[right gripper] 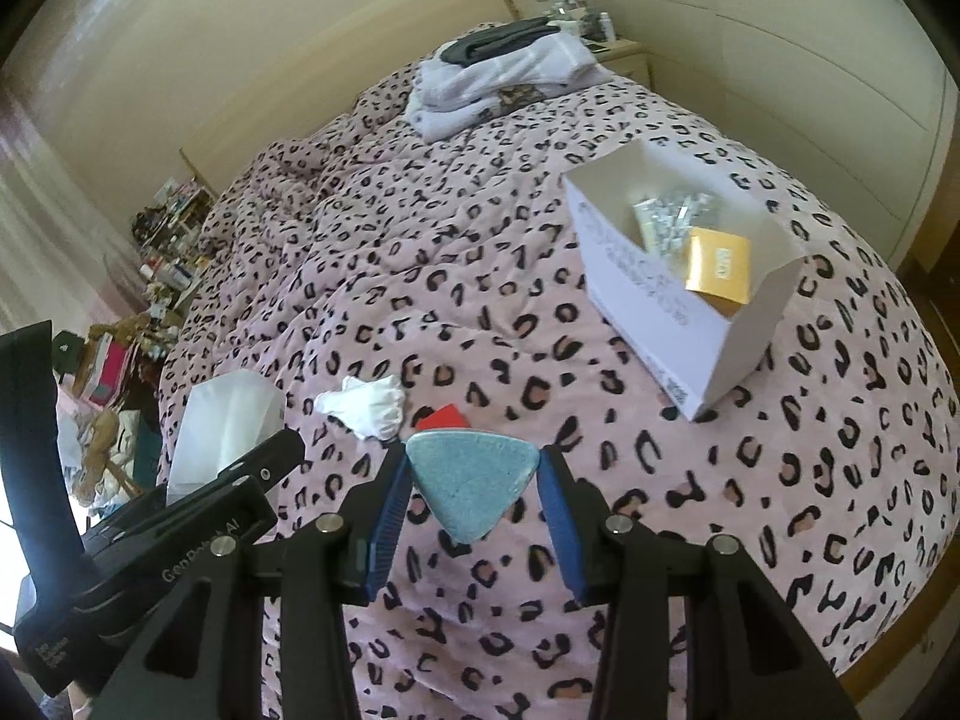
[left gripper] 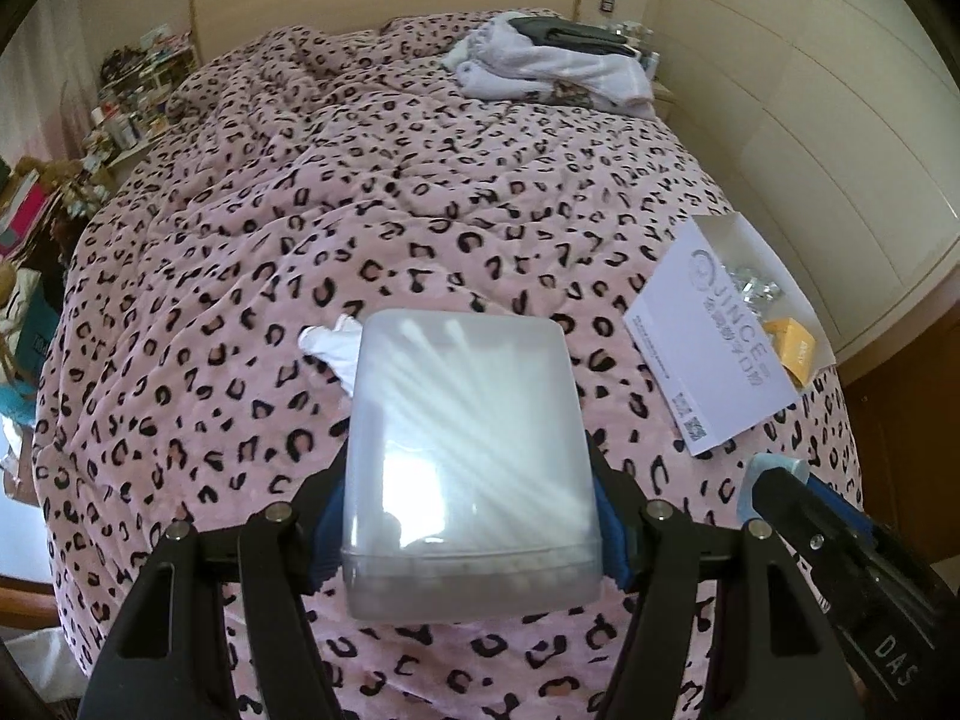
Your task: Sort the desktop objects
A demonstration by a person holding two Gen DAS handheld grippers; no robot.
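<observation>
My left gripper is shut on a frosted plastic box of cotton swabs, held above the leopard-print bedspread; the box also shows in the right wrist view. My right gripper is shut on a blue triangular sponge, its edge visible in the left wrist view. A white cardboard box on the bed holds silver blister packs and a yellow packet; it also shows in the left wrist view. A crumpled white tissue and a small red item lie just ahead of the right gripper.
Folded white and dark clothes lie at the far end of the bed. A cluttered shelf stands at the left. A pale wardrobe runs along the right. A nightstand stands by the headboard.
</observation>
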